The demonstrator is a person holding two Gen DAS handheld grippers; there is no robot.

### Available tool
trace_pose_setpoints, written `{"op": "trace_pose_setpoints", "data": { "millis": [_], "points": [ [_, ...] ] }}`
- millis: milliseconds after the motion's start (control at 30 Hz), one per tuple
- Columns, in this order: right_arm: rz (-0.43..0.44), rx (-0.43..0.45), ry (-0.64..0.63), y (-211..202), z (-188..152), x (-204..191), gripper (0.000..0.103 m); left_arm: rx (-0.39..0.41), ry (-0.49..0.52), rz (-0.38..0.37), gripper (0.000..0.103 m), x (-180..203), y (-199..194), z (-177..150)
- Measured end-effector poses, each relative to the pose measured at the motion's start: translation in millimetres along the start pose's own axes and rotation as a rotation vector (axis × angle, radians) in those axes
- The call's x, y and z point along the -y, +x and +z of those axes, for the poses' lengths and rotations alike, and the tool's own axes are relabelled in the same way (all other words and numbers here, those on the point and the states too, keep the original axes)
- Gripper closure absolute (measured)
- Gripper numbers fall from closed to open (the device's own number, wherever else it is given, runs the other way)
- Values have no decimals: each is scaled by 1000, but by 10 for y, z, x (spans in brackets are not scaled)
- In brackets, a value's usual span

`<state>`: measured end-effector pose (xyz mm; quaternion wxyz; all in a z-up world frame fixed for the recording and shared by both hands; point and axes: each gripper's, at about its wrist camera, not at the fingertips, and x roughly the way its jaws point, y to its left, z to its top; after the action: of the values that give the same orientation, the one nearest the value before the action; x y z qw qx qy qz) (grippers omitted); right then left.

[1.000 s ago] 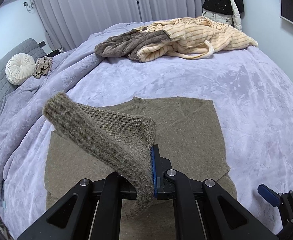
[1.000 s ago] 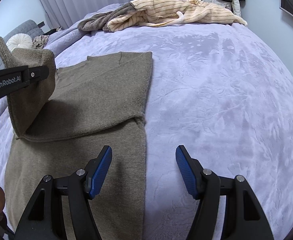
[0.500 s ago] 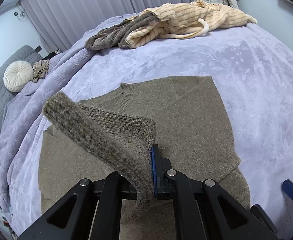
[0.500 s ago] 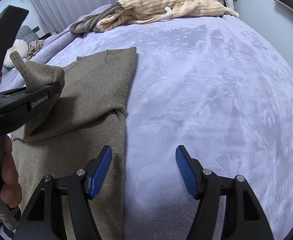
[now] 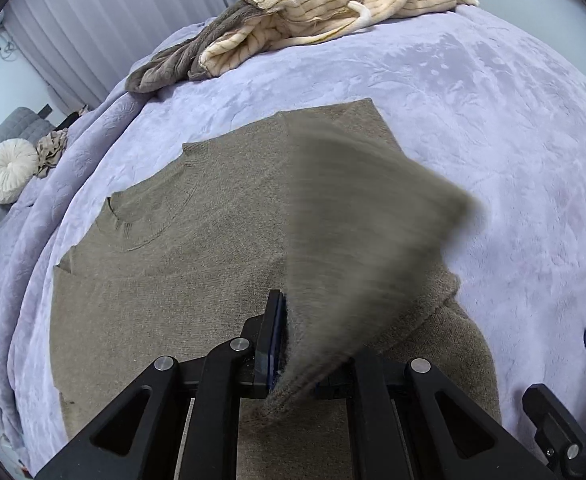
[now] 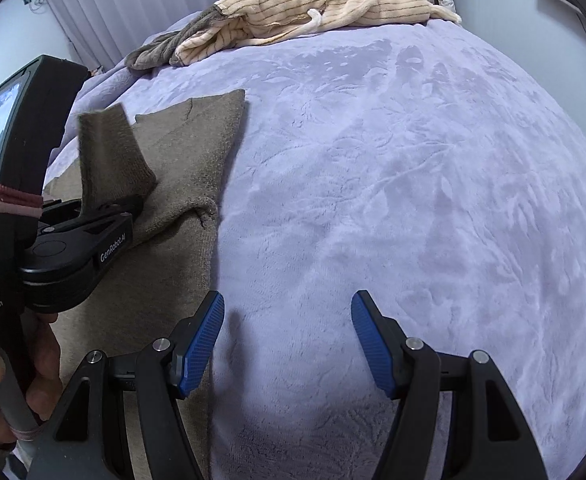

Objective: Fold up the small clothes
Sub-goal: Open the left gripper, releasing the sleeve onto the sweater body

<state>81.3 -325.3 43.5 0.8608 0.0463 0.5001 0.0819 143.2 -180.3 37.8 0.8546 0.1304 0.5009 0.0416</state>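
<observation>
The brown sweater (image 5: 197, 264) lies flat on the purple bed cover (image 5: 493, 128), its neck to the far left. The left claw (image 5: 289, 344) pinches the sleeve end (image 5: 365, 216) tight, right over the sweater's middle. The right claw (image 6: 287, 340) is wide open, holds nothing, and hangs over bare cover beside the sweater's right edge.

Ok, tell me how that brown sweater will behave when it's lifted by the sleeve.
Probably floppy: the sleeve droops from the shut left gripper and is motion-blurred. The sweater likely won't slide much, since knit on a plush blanket tends to grip. It looks thick, so folds may stay bulky.
</observation>
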Motion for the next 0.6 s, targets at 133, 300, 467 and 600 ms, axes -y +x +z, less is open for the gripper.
{"op": "trace_pose_setpoints", "data": {
  "millis": [133, 300, 467, 600],
  "points": [
    [-3, -1, 1, 2, -7, 7, 33, -1, -29, -38, 93, -47, 6, -21],
    [-5, -4, 3, 7, -8, 13, 33, 50, -90, -78, 10, -213, -101, -78],
    [4, 2, 8, -36, 1, 20, 33, 62, -68, -169, 10, -281, -213, -156],
    [70, 20, 35, -103, 42, 47, 33, 83, -71, -340, 10, -495, -402, -417]
  ]
}}
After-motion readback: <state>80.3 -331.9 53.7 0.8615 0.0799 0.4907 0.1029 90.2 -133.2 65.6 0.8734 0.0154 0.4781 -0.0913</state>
